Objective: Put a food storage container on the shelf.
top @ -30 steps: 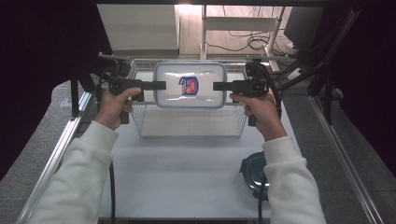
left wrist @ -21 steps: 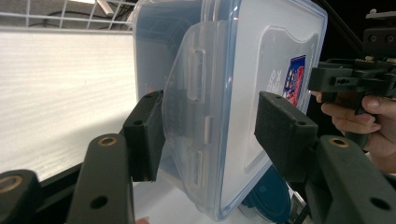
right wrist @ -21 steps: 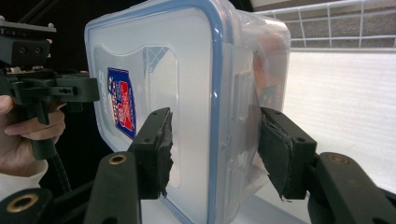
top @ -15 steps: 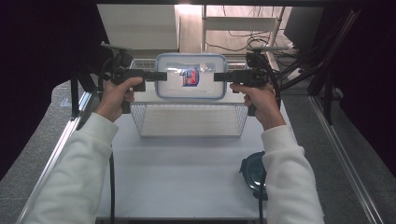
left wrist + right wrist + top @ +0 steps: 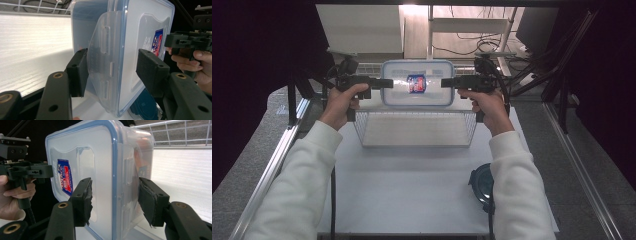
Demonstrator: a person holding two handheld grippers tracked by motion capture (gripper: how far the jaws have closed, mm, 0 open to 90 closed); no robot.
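So the clear plastic rectangular container with a blue-rimmed lid (image 5: 417,83) is up in the air above the far edge of the white wire basket (image 5: 414,129), held level between both tools. Left tool (image 5: 384,83) straddles the container's translucent side latch flap (image 5: 101,62); one ribbed black pad touches it, the other sits apart from the lid. Right tool (image 5: 448,82) looks pinched on the opposite end, its rubber pads (image 5: 88,195) visibly frayed. The lid has a red-and-blue sticker (image 5: 416,83). The basket sits on the white surface (image 5: 407,190), and a dark teal round lid (image 5: 482,182) lies near the right sleeve.
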